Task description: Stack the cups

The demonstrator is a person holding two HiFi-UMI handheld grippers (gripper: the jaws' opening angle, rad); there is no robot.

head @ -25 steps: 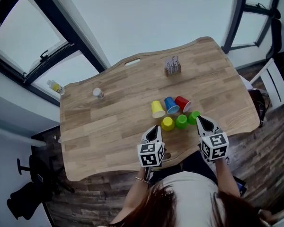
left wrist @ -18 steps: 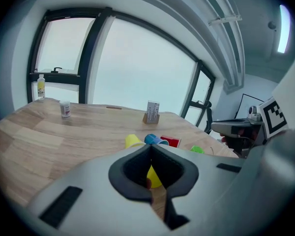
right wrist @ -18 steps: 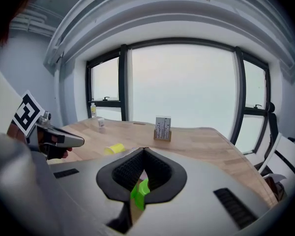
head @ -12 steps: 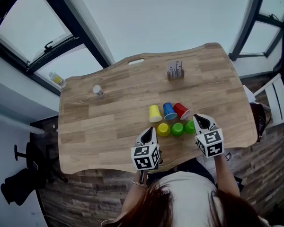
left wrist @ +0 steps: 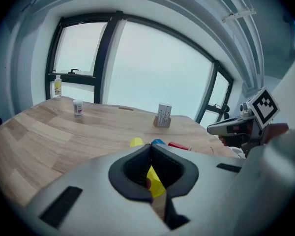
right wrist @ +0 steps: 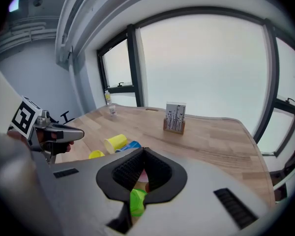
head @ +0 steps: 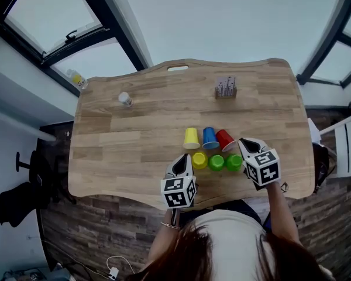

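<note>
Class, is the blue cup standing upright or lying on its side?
On its side: the blue cup lies lengthwise on the table, rim facing sideways.

Wooden table with wavy edges and a slot cut at the far edge. Toward the near edge a yellow cup, blue cup and red cup lie on their sides in a row. Just in front, a second yellow cup, green cup and second green cup stand on end. A small white jar sits far left and a card holder far right, both well apart from the cups.
</note>
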